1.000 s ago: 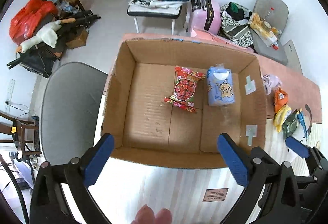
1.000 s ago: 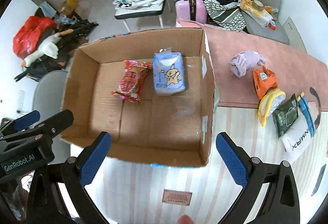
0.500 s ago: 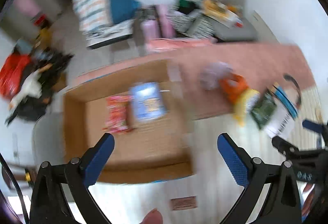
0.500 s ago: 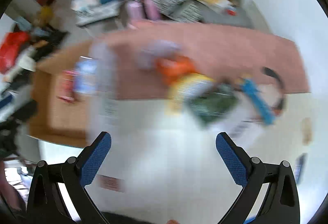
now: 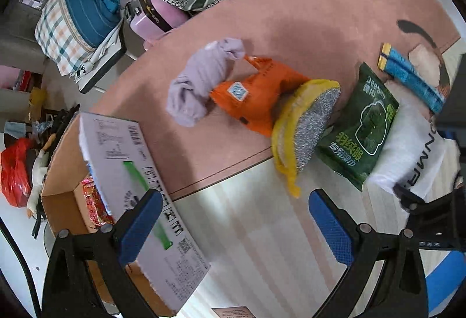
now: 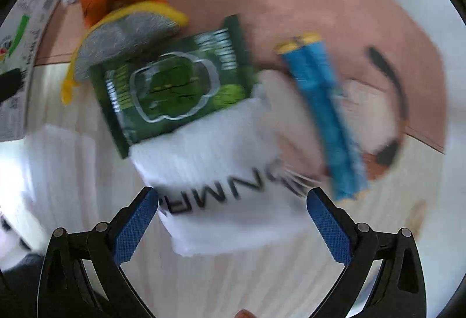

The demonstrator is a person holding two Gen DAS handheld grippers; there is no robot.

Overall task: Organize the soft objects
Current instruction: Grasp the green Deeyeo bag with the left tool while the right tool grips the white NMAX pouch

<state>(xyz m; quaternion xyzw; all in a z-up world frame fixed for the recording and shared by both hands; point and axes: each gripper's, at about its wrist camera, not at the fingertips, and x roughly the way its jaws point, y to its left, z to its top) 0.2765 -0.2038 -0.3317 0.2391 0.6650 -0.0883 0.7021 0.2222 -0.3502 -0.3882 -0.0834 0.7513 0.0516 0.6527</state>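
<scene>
Both cameras have swung away from the cardboard box (image 5: 62,172), which filled their views a second ago, and now look over the row of soft things still lying on the tabletop (image 5: 238,230). Nearest is the white folded cloth (image 6: 221,172) with black lettering, low in the centre of the right wrist view, directly ahead of the right gripper (image 6: 232,217), whose jaws stand wide apart with nothing between them; motion blur makes it hard to say whether they touch the cloth yet. Overlapping the cloth's upper left edge is the green wipes packet (image 6: 171,85), and to its right lies the blue packet (image 6: 323,111). In the left wrist view the row runs on toward the frame's middle: the yellow scrubber (image 5: 303,126), the orange pouch (image 5: 256,97) and the lilac cloth bundle (image 5: 201,85), all on the pink mat (image 5: 320,6). The left gripper (image 5: 234,226) hangs over bare tabletop, its jaws apart and empty, with the box pushed to the lower left of the frame and a red snack bag (image 5: 93,201) showing inside. The turn suggests the next pick is starting, most likely the white cloth; most items are not yet boxed.
</scene>
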